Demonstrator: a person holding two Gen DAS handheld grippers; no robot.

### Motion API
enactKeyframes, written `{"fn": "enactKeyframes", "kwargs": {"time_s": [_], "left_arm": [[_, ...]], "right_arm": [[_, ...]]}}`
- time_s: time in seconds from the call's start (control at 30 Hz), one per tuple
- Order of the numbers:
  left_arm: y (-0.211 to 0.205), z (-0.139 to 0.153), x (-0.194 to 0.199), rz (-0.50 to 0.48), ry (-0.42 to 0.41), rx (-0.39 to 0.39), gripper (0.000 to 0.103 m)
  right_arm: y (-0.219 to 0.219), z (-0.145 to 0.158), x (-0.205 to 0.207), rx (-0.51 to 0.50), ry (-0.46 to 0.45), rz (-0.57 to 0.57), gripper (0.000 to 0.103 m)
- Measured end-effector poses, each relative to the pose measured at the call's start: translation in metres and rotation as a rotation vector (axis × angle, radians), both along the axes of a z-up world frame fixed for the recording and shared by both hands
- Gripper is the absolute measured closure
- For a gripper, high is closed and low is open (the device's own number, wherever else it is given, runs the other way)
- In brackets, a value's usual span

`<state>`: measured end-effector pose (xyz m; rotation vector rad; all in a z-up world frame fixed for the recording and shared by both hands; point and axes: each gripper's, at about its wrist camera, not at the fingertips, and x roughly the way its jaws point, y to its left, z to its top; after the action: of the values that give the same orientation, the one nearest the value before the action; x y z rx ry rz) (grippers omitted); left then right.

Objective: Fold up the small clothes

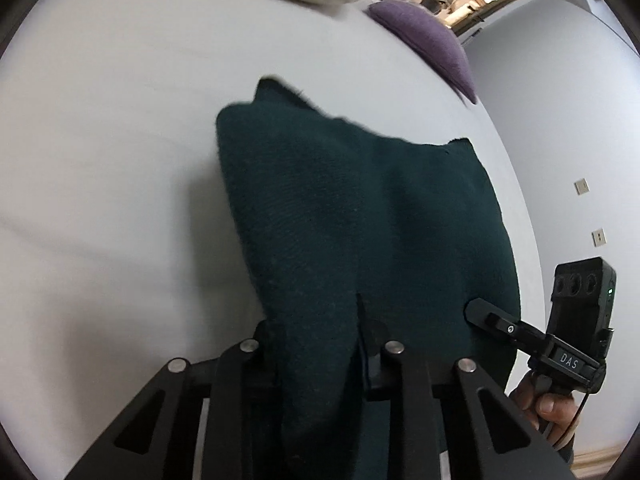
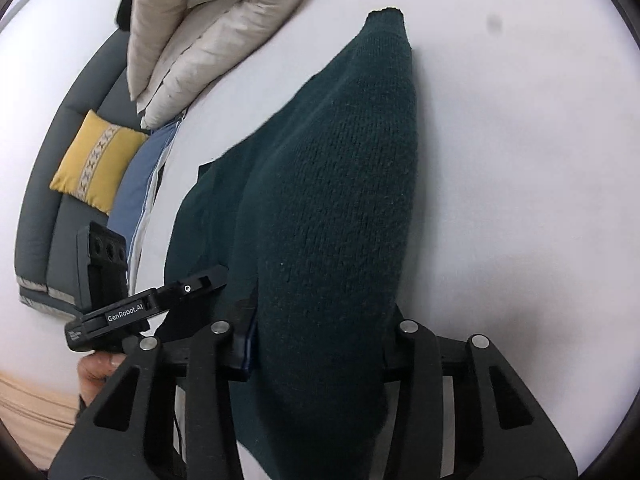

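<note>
A: Where is the garment?
B: Dark green knit garment (image 1: 360, 216) lies on the white bed (image 1: 120, 140), its near edge bunched up between both claws.
A: Claw states?
B: Left claw (image 1: 320, 344) clamped on a fold of the knit; right claw (image 2: 320, 344) likewise pinching the knit.
A: Containers?
B: No holder in frame. A purple cushion (image 1: 424, 40) and a beige padded jacket (image 2: 192, 36) rest on the bed, apart from the garment.
</note>
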<state>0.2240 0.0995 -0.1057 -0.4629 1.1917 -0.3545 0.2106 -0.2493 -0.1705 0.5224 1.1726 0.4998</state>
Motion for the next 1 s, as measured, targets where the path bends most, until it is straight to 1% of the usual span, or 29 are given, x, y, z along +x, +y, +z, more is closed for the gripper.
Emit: {"fn": "enactKeyframes", "kwargs": {"time_s": [0.07,0.13,0.27,0.37,0.5,0.6,0.67,0.7,0.73,0.77,0.8,0.83,0.87,0.9,0.93,1.0], "left_arm": [[-0.012,0.017,-0.018,-0.030,-0.037,0.030,0.076],[-0.016,0.031,-0.039,-0.047,-0.069,0.043,0.076],[-0.034,0.058,-0.089,-0.092,-0.114,0.039,0.076],[-0.047,0.070,-0.120,-0.124,-0.132,0.034,0.076],[-0.066,0.075,-0.164,-0.179,-0.154,0.073,0.076],[-0.076,0.063,-0.181,-0.182,-0.138,0.079,0.076],[-0.081,0.045,-0.183,-0.179,-0.113,0.091,0.075],[-0.085,0.031,-0.181,-0.184,-0.083,0.097,0.074],[-0.086,0.016,-0.181,-0.188,-0.046,0.100,0.074],[-0.087,-0.006,-0.181,-0.179,0.003,0.129,0.072],[-0.085,-0.016,-0.181,-0.167,0.008,0.116,0.068],[-0.082,-0.020,-0.183,-0.157,-0.001,0.088,0.067],[-0.078,-0.021,-0.183,-0.142,-0.002,0.053,0.066],[-0.076,-0.021,-0.183,-0.135,0.004,0.040,0.066],[-0.075,-0.021,-0.184,-0.138,0.005,0.042,0.066],[-0.077,-0.021,-0.177,-0.146,-0.002,0.060,0.064]], "right_arm": [[0.002,0.021,-0.014,-0.010,-0.029,0.013,0.065],[-0.004,0.038,-0.033,-0.004,-0.048,0.021,0.065],[-0.020,0.070,-0.085,0.012,-0.089,0.022,0.065],[-0.033,0.086,-0.127,0.029,-0.111,0.014,0.065],[-0.049,0.093,-0.178,0.046,-0.126,-0.004,0.065],[-0.060,0.082,-0.207,0.061,-0.110,-0.011,0.065],[-0.066,0.069,-0.219,0.072,-0.090,-0.021,0.065],[-0.069,0.060,-0.223,0.065,-0.084,-0.022,0.065],[-0.070,0.050,-0.225,0.062,-0.070,-0.026,0.065],[-0.074,0.030,-0.225,0.072,-0.019,-0.049,0.065],[-0.078,0.013,-0.226,0.069,0.023,-0.074,0.063],[-0.084,-0.005,-0.227,0.082,0.056,-0.106,0.059],[-0.093,-0.020,-0.232,0.166,0.047,-0.139,0.059],[-0.100,-0.024,-0.239,0.224,0.000,-0.148,0.061],[-0.101,-0.024,-0.244,0.233,-0.037,-0.141,0.061],[-0.094,-0.020,-0.250,0.196,-0.090,-0.134,0.061]]}}
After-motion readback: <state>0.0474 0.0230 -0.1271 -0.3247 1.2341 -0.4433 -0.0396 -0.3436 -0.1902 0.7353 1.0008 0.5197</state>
